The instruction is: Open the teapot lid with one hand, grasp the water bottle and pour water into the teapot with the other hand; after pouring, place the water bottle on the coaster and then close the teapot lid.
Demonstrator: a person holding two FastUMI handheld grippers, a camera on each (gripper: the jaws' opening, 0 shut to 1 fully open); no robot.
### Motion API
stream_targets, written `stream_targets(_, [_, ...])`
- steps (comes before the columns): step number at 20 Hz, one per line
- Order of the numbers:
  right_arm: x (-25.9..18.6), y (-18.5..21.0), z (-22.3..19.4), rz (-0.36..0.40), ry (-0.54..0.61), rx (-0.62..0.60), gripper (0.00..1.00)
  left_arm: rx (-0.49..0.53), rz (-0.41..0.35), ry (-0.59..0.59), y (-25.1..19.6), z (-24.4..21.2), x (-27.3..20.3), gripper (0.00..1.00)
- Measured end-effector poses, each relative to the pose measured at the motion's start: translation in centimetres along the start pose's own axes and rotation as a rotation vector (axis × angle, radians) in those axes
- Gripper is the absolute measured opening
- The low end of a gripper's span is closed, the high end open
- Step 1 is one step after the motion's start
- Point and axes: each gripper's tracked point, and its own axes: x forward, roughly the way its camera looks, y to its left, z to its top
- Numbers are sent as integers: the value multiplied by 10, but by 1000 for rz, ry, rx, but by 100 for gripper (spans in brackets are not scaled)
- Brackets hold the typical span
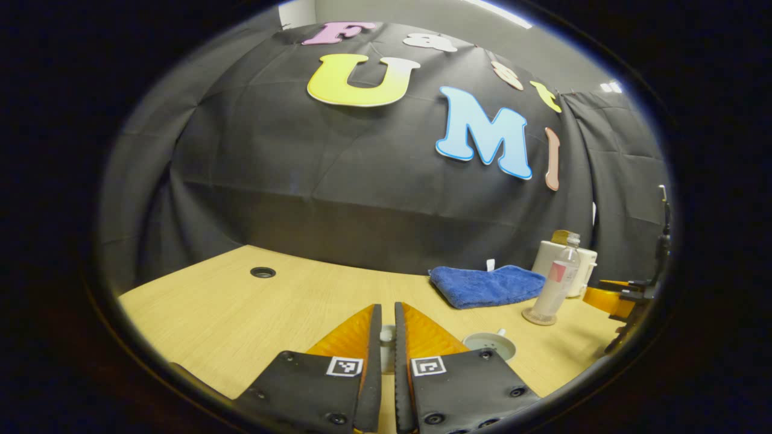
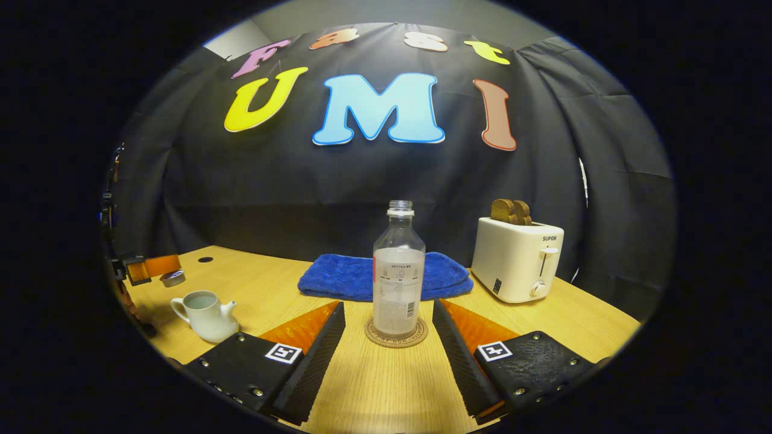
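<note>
1. Two stages fit: the right tool (image 2: 387, 306), fingers wide apart, either readies to grip the clear uncapped plastic water bottle (image 2: 398, 271) for pouring, or has released it.
2. That bottle stands upright on a round cork coaster (image 2: 416, 337), directly ahead between the fingers, on the wooden worktop (image 2: 374, 386).
3. Left of that tool sits the small white ceramic teapot (image 2: 208, 316), its top open; water inside cannot be confirmed.
4. Left tool (image 1: 387, 307): fingers nearly together, apparently pinching the round teapot lid (image 2: 174, 278).
</note>
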Motion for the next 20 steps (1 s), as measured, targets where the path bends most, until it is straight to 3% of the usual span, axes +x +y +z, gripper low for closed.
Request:
stream_targets(9, [-70, 11, -17, 15, -11, -2, 90, 50, -40, -1, -36, 3, -3, 17])
stream_targets(16, [-86, 7, -26, 26, 4, 37, 90, 99, -94, -12, -93, 9, -1, 16])
stream_targets(20, [-88, 12, -24, 41, -8, 33, 90, 166, -103, 28, -113, -11, 5, 16])
